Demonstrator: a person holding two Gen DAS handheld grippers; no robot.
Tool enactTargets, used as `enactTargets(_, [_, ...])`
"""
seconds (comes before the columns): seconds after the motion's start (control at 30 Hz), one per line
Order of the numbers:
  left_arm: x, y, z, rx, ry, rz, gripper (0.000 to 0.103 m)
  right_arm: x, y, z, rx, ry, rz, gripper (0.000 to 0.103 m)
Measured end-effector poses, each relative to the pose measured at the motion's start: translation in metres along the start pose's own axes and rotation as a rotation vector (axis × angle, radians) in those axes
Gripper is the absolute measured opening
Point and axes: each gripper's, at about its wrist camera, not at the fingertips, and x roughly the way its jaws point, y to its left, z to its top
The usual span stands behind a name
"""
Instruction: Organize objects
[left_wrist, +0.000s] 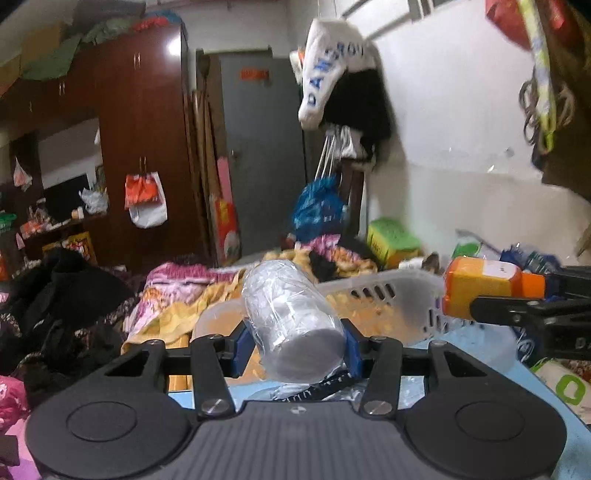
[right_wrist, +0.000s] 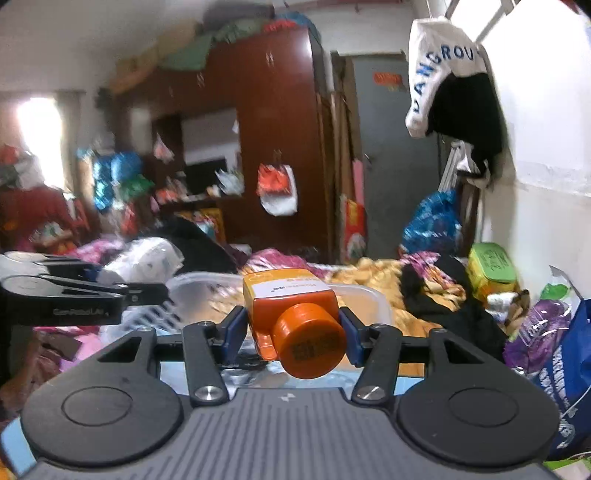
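My left gripper (left_wrist: 297, 343) is shut on a roll wrapped in clear plastic (left_wrist: 291, 317), held above a translucent white basket (left_wrist: 391, 295) with slotted sides. My right gripper (right_wrist: 291, 334) is shut on an orange bottle (right_wrist: 295, 314) with an orange cap facing the camera. In the left wrist view the orange bottle (left_wrist: 484, 284) and the right gripper (left_wrist: 532, 299) come in from the right, level with the basket's rim. In the right wrist view the left gripper (right_wrist: 74, 295) shows at the left with the wrapped roll (right_wrist: 147, 258), and the basket (right_wrist: 199, 291) lies beyond the bottle.
A light blue surface (left_wrist: 491, 354) lies under the grippers. Beyond is a bed with a yellow floral blanket (left_wrist: 184, 306) and black clothes (left_wrist: 55, 302). A green box (left_wrist: 391, 240), bags (right_wrist: 554, 332) and a white wall stand at right; a dark wardrobe (left_wrist: 140, 140) behind.
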Motion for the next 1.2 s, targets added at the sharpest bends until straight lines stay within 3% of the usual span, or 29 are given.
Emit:
enactTargets(0.2, [0.028, 0.006, -0.004, -0.012, 0.100, -0.003, 0.052, 0.021, -0.004, -0.003, 0.022, 0.072, 0.000, 0.057])
enactTargets(0.67, [0.038, 0.007, -0.017, -0.029, 0.132, -0.011, 0.053, 0.033, 0.003, -0.005, 0.005, 0.131, -0.004, 0.057])
enactTargets(0.7, [0.038, 0.006, -0.017, -0.023, 0.126, 0.002, 0.057, 0.033, 0.003, -0.004, 0.004, 0.128, -0.010, 0.058])
enactTargets(0.73, [0.036, 0.004, -0.017, -0.005, 0.113, 0.023, 0.079, 0.031, 0.003, -0.004, 0.006, 0.116, -0.015, 0.063])
enactTargets(0.77, [0.036, 0.001, -0.016, 0.014, 0.093, 0.039, 0.092, 0.029, 0.002, -0.003, 0.012, 0.100, -0.015, 0.072])
enactTargets(0.8, [0.033, 0.000, -0.017, 0.029, 0.071, 0.049, 0.103, 0.024, 0.002, -0.004, 0.018, 0.074, -0.019, 0.091])
enactTargets(0.83, [0.029, 0.000, -0.019, 0.037, 0.055, 0.048, 0.103, 0.017, 0.001, -0.005, 0.022, 0.047, -0.029, 0.102])
enactTargets(0.87, [0.022, 0.000, -0.020, 0.034, 0.043, 0.033, 0.103, 0.007, 0.001, -0.007, 0.022, 0.019, -0.035, 0.103])
enactTargets(0.93, [0.008, 0.003, -0.023, 0.022, 0.019, 0.011, 0.103, -0.008, 0.000, -0.010, 0.016, -0.003, -0.033, 0.103])
enactTargets(1.03, [-0.023, 0.002, -0.037, 0.036, -0.026, 0.034, 0.103, -0.038, -0.007, -0.028, 0.033, -0.031, -0.042, 0.103])
enactTargets(1.2, [-0.070, 0.004, -0.092, 0.021, -0.073, -0.013, 0.103, -0.081, -0.020, -0.088, 0.124, -0.019, -0.020, 0.103])
